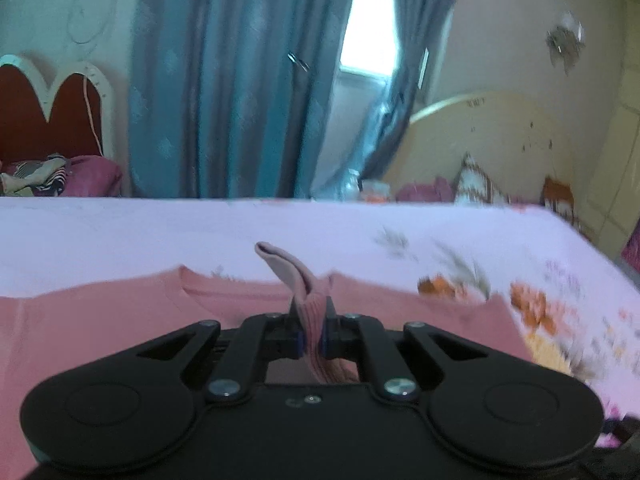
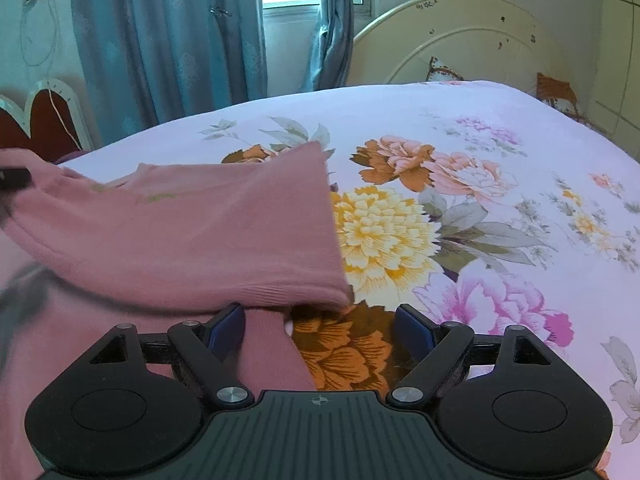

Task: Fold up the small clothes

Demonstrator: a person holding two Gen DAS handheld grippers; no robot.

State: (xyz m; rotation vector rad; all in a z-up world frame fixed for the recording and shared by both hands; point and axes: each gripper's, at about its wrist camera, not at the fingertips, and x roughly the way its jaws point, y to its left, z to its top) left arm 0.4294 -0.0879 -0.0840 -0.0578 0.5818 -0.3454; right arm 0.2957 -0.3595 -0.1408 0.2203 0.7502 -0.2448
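The left gripper [image 1: 311,334] is pinching a fold of the pink shirt [image 1: 120,320], which is lying on the flowered bedsheet [image 2: 460,128]. The right gripper [image 2: 320,330] is hovering wide open over the shirt's near right edge.

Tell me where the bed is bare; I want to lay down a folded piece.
Free: the floral bedsheet right of the pink garment, up to the cream headboard, and a strip beyond its collar. Crowded: the near left, where garment and both grippers sit.
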